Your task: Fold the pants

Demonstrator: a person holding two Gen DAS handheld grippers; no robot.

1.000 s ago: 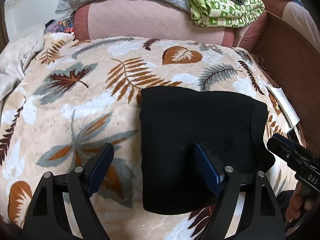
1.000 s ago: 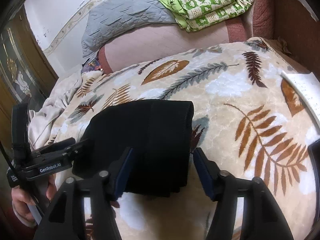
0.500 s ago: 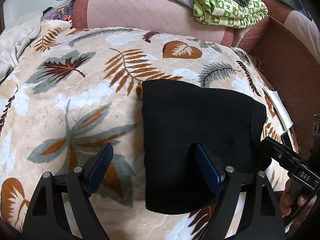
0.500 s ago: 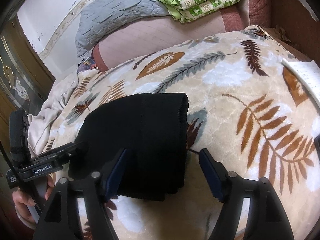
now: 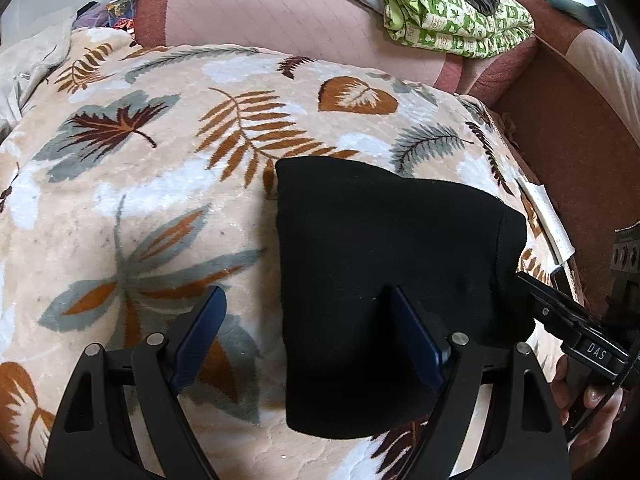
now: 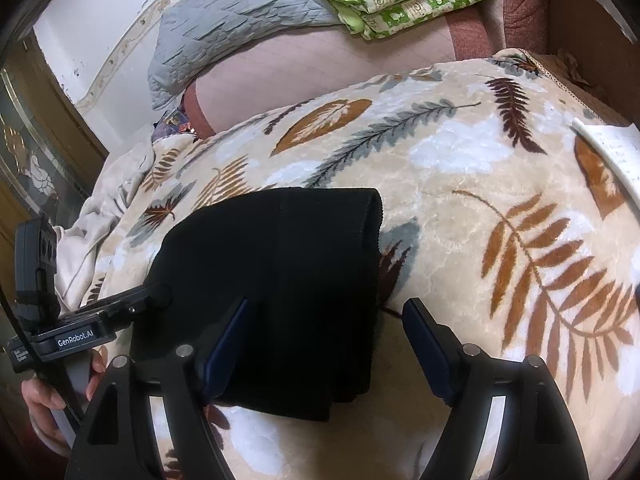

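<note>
I see the black pants [image 5: 384,280] lying folded into a compact, roughly rectangular bundle on the leaf-patterned blanket [image 5: 140,168] that covers the bed, a little right of center in the left wrist view and left of center in the right wrist view. My left gripper [image 5: 306,334] is spread wide with nothing between its blue pads: one finger sits over the bare blanket, the other over the near part of the pants, and I cannot tell whether that pad touches the cloth. My right gripper [image 6: 324,344] is likewise wide open and holds nothing; its left finger lies over the near edge of the bundle, its right finger over the blanket beside it. In the left wrist view the right gripper's tip reaches in from the right and meets the bundle's right edge; in the right wrist view the left gripper's tip comes in from the left, against the bundle's left side. The bundle's far right corner shows stacked layers with a stitched hem. Behind the blanket stands a pink cushion [image 5: 280,12], with a gray quilt [image 6: 240,28] and a folded green patterned cloth [image 5: 452,12] on top of it. A white sheet of paper [image 6: 612,152] lies near the blanket's right edge.
</note>
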